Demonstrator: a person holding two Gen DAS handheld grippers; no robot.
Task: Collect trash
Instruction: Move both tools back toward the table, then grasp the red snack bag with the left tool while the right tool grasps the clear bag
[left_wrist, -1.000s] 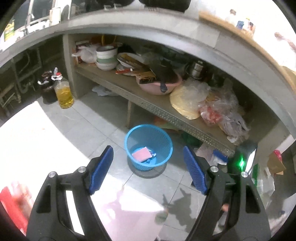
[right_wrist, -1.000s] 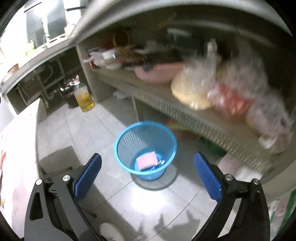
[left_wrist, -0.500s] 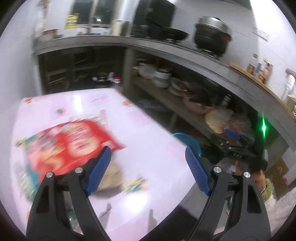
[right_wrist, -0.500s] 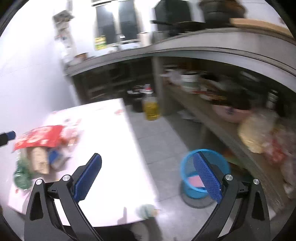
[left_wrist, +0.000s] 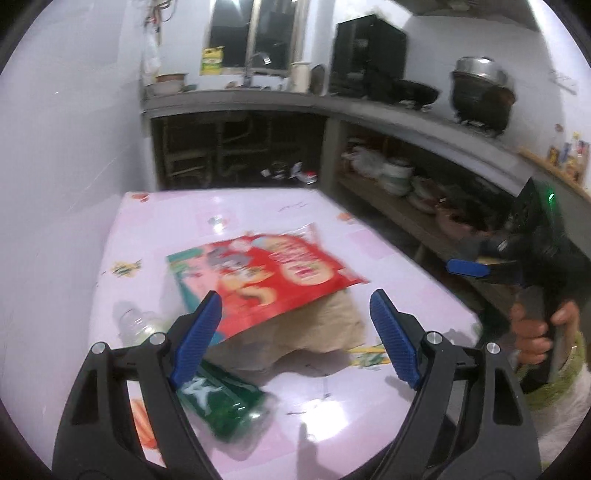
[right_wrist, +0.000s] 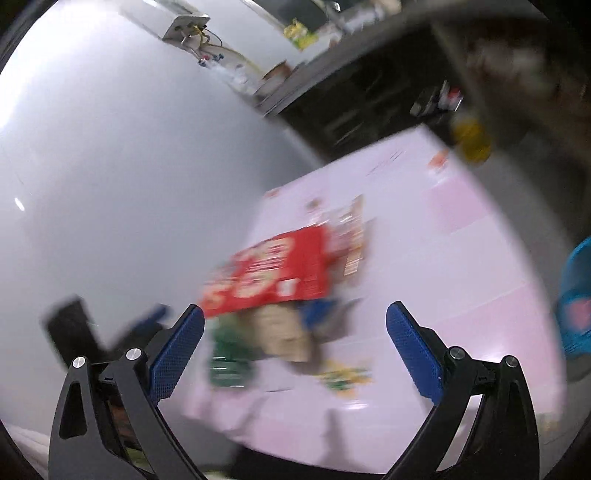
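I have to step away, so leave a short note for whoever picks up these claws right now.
Left claw: open, empty, above the table's near end.
Right claw: open, empty, aimed at the same pile.
Trash on the pink table: red snack bag on top of brown paper, green packet and clear bottle nearer.
Blue basket on the floor beside the table, with something pink in it.
Left: grab and bin all of that pile.

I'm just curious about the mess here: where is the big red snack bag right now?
In the left wrist view, the red snack bag lies mid-table, propped over a brown paper bag, with a green packet nearer the camera.
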